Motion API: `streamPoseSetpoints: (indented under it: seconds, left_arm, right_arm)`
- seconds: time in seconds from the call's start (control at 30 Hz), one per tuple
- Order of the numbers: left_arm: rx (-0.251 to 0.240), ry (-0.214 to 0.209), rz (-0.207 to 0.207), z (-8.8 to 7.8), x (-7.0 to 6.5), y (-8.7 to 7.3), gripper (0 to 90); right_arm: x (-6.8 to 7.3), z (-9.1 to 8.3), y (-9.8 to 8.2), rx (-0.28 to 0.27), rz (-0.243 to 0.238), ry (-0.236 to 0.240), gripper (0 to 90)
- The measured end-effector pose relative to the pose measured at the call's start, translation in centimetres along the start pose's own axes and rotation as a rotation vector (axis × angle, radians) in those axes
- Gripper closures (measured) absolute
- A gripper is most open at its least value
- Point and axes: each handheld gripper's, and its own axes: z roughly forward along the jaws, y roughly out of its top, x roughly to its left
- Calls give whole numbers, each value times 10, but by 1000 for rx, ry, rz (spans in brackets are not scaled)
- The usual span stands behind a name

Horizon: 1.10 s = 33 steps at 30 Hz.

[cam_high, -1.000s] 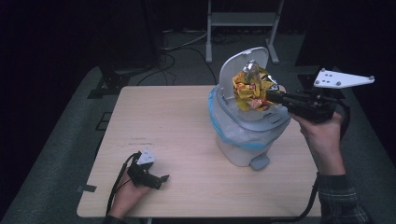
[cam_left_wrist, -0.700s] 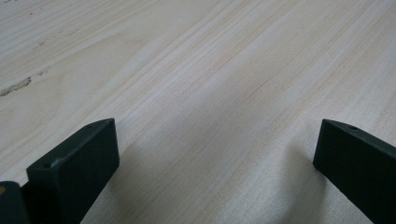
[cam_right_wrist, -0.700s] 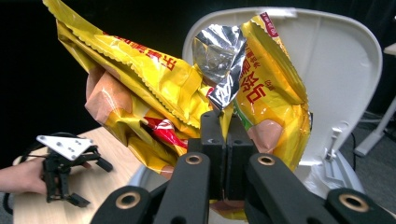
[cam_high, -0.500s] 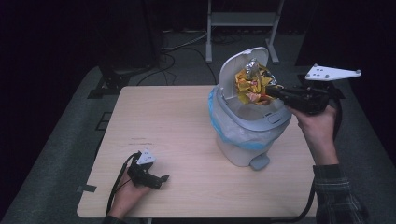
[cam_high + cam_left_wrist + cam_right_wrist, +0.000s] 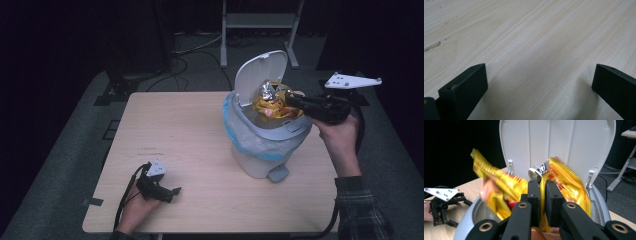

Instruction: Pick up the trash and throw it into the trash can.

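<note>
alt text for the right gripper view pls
The right gripper pinches a crumpled yellow snack wrapper between its black fingers, over the mouth of a white bin with its lid raised. The left gripper rests on the wooden table beyond.

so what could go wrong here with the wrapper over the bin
The right gripper pinches the yellow snack wrapper by a thin fold, and its jaws have just been opening. The wrapper spreads wide, one end reaching past the bin's rim, so once let go it might snag there or slide onto the table instead of dropping in. The raised lid stands close behind it; a bump could tip the lid shut on the wrapper.
</note>
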Motion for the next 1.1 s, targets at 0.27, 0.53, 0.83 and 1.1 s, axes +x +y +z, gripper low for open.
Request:
streamPoseSetpoints:
  seconds: [0.27,0.53,0.83,1.1]
  left_arm:
    - [0,0,0,0,0,0,0]
    - [0,0,0,0,0,0,0]
    - [0,2,-1,0,0,0,0]
    - [0,2,-1,0,0,0,0]
  right_arm:
    - [-2,0,-2,-3,11,-17,732]
    - [-1,-2,-2,-6,8,-23,721]
    - [2,-2,7,-19,8,-10,692]
    - [5,-6,23,-41,-3,-30,631]
